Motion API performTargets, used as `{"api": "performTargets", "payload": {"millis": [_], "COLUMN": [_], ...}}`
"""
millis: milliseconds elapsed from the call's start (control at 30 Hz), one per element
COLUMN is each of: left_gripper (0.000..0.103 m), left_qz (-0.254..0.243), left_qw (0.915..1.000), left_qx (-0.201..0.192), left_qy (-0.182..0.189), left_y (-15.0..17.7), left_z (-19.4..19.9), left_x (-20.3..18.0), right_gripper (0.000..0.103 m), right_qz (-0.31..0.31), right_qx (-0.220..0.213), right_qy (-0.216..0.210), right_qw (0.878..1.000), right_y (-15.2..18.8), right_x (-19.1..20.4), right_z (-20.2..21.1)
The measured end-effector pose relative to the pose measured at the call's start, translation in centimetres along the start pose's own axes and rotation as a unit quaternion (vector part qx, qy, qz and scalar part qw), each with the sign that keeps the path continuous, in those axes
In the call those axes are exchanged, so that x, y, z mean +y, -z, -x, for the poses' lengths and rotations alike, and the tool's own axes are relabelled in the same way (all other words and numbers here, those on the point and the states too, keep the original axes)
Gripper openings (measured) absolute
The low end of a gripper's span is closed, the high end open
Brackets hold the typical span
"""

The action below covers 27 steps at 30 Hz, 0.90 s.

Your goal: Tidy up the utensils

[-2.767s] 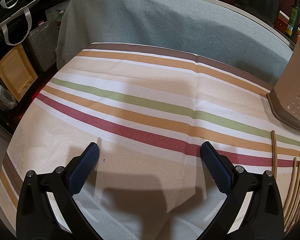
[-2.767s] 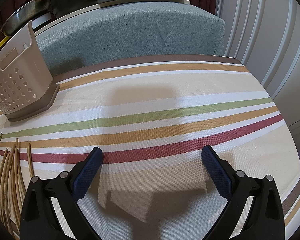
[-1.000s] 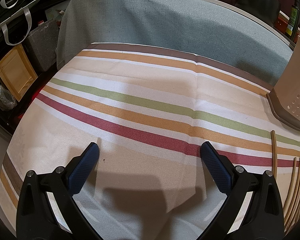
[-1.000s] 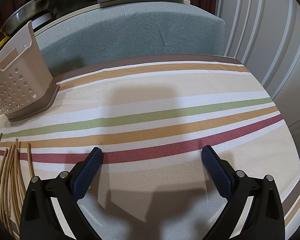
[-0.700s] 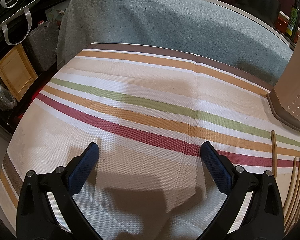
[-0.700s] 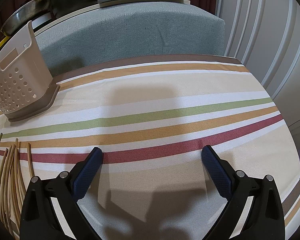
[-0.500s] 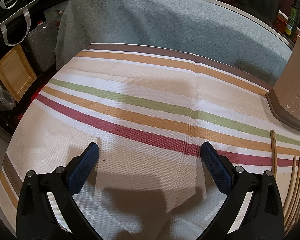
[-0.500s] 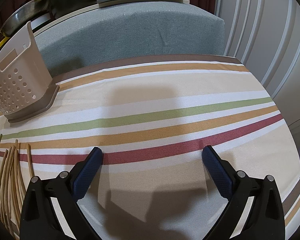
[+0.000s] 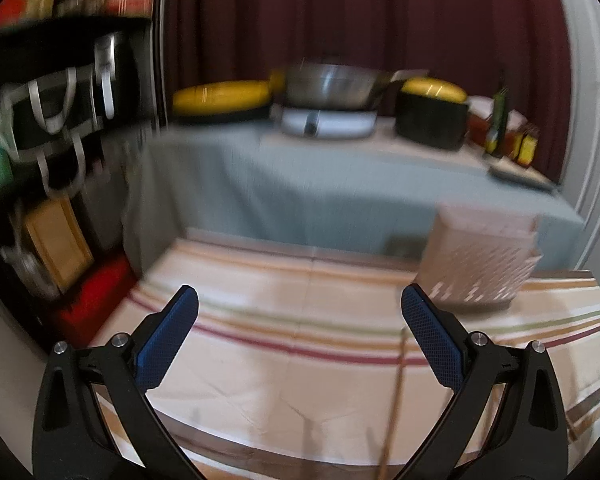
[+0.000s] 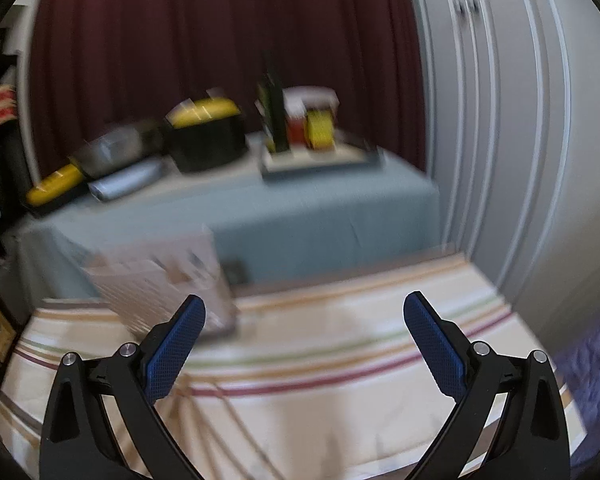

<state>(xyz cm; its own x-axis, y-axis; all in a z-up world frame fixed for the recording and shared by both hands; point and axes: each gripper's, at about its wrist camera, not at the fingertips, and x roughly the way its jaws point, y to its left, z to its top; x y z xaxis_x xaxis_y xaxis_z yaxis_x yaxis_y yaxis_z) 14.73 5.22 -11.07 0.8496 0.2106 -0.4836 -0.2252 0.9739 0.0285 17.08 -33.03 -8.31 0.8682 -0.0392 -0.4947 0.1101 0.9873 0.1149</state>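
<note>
Both views are blurred by motion. A beige perforated utensil holder (image 9: 478, 262) stands at the back right of the striped cloth (image 9: 280, 344) in the left wrist view, and at the back left (image 10: 156, 284) in the right wrist view. Thin wooden chopsticks (image 9: 396, 392) lie on the cloth near its front edge; they show as faint streaks (image 10: 236, 424) in the right wrist view. My left gripper (image 9: 298, 306) hangs open above the cloth, holding nothing. My right gripper (image 10: 304, 308) is open and empty too, high over the cloth.
Behind the striped table stands a grey-covered table (image 9: 340, 184) with a metal bowl (image 9: 332, 86), black and yellow containers (image 9: 432, 116) and bottles (image 9: 500, 128). Dark shelves with bags (image 9: 60, 100) are on the left. White cabinet doors (image 10: 520, 140) rise on the right.
Both grippers have risen fast and tilted up from just above the cloth, so the back table and curtain now show. The jaws stay open and empty.
</note>
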Motion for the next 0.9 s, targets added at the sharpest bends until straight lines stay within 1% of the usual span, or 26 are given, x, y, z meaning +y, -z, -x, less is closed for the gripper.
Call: {"api": "performTargets", "payload": {"millis": [67, 133, 233, 300, 400, 533, 700, 800, 900], "left_gripper": [0.099, 0.099, 0.099, 0.099, 0.099, 0.099, 0.099, 0.099, 0.099], "left_qz": [-0.014, -0.017, -0.013, -0.013, -0.010, -0.013, -0.019, -0.022, -0.027], "left_qw": [0.9995, 0.9984, 0.9964, 0.9956, 0.9948, 0.9939, 0.9918, 0.9903, 0.9898], "left_qx": [-0.027, -0.054, -0.082, -0.091, -0.096, -0.094, -0.114, -0.122, -0.127], "left_qy": [0.002, 0.009, 0.016, 0.022, 0.035, 0.057, 0.054, 0.062, 0.058], "left_y": [-1.5, -2.5, -3.5, -3.7, -3.8, -3.6, -3.3, -3.1, -3.0], "left_z": [2.9, 5.7, 8.8, 10.3, 11.7, 13.0, 14.7, 15.4, 15.8], "left_x": [-1.1, -1.7, -2.1, -2.2, -2.5, -2.9, -3.2, -3.3, -3.5], "right_gripper": [0.097, 0.097, 0.097, 0.097, 0.097, 0.097, 0.097, 0.097, 0.097], "right_qz": [0.010, 0.023, 0.041, 0.050, 0.055, 0.062, 0.063, 0.064, 0.065], "right_qx": [-0.026, -0.051, -0.077, -0.090, -0.104, -0.117, -0.126, -0.128, -0.130], "right_qy": [-0.011, -0.017, -0.027, -0.032, -0.040, -0.036, -0.041, -0.043, -0.043], "right_qw": [1.000, 0.998, 0.996, 0.994, 0.992, 0.991, 0.989, 0.989, 0.988], "right_y": [-1.0, -1.9, -2.2, -2.3, -2.3, -2.4, -2.1, -2.0, -1.9], "right_x": [1.0, 2.0, 3.2, 3.6, 3.8, 4.0, 4.0, 4.0, 4.1], "right_z": [2.6, 5.1, 8.1, 9.4, 10.8, 12.2, 13.4, 13.9, 14.1]}}
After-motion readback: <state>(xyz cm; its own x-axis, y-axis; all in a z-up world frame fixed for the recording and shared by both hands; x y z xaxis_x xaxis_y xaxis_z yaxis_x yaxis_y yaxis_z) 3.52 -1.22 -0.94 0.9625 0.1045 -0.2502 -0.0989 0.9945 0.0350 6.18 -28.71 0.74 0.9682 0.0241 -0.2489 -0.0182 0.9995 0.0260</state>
